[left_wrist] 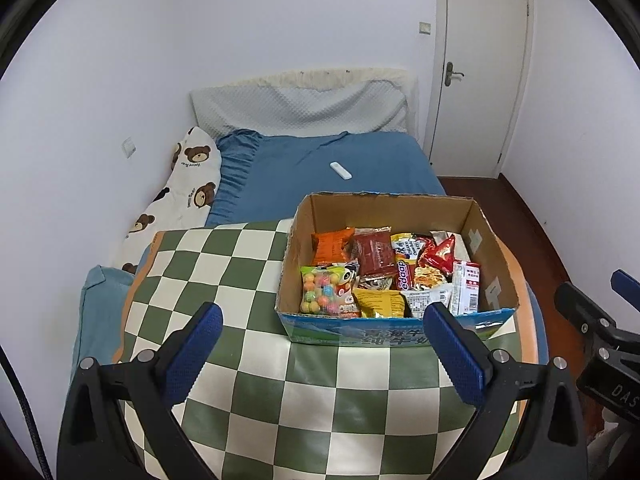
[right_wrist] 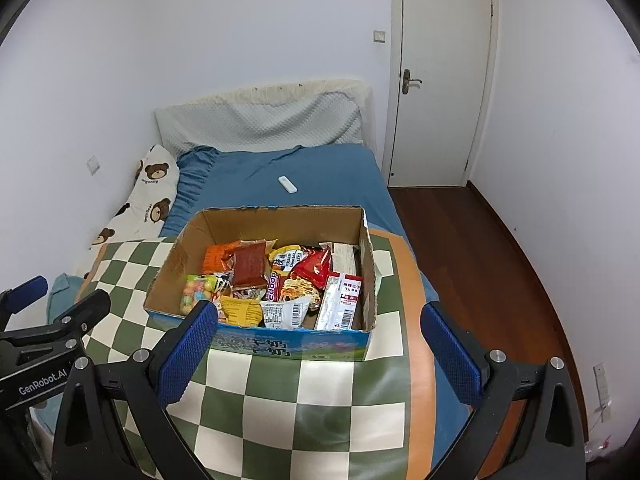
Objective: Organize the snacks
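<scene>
Right wrist alone shows bare floorboards (right_wrist: 500, 248); both claws (left_wrist: 322, 356) (right_wrist: 318, 354) released near snack box (right_wrist: 280, 216).

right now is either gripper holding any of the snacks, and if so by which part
Nothing is held. The left gripper and right gripper are both open and empty, short of the cardboard box; the snacks all lie inside it.

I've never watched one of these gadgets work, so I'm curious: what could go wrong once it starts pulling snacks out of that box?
The packets in the cardboard box lie piled and overlapping, so grabbing the yellow packet may drag a neighbour along. The box sits on a checkered mat spread over a soft bed, so a push might tip or slide it. Both the left gripper and right gripper are open, holding nothing.
</scene>
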Motion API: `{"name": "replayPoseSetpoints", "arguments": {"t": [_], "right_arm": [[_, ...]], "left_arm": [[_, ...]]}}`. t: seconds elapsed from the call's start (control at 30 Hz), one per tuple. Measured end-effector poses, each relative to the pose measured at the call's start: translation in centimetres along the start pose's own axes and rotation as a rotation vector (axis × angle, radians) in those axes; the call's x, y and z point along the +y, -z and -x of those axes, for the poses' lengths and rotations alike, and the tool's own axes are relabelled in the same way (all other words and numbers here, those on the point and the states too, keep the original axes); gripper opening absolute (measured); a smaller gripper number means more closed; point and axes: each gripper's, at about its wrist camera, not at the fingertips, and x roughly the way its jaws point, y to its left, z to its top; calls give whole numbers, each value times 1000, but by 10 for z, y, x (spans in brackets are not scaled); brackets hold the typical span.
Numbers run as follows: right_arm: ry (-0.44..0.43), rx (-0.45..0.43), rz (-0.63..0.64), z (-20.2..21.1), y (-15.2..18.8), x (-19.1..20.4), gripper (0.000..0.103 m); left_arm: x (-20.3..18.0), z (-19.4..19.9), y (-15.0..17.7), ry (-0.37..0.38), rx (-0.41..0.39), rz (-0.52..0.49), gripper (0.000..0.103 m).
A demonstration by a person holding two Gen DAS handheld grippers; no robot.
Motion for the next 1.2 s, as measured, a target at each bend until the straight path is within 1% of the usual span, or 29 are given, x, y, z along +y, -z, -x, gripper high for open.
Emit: {"name": "replayPoseSetpoints", "arguments": {"t": [0.17,0.5,1.2], "right_arm": [[5,13,-7,-9,0,0,103],[10,22,-14,-16,1,2,103],[13,24,-18,-12,6,3,103]], "left_arm": [[2,-9,-2,-1,12,13,103],[4,-13,-2,1,18,19,103],[5,-14,0,2,16,19,103]]}}
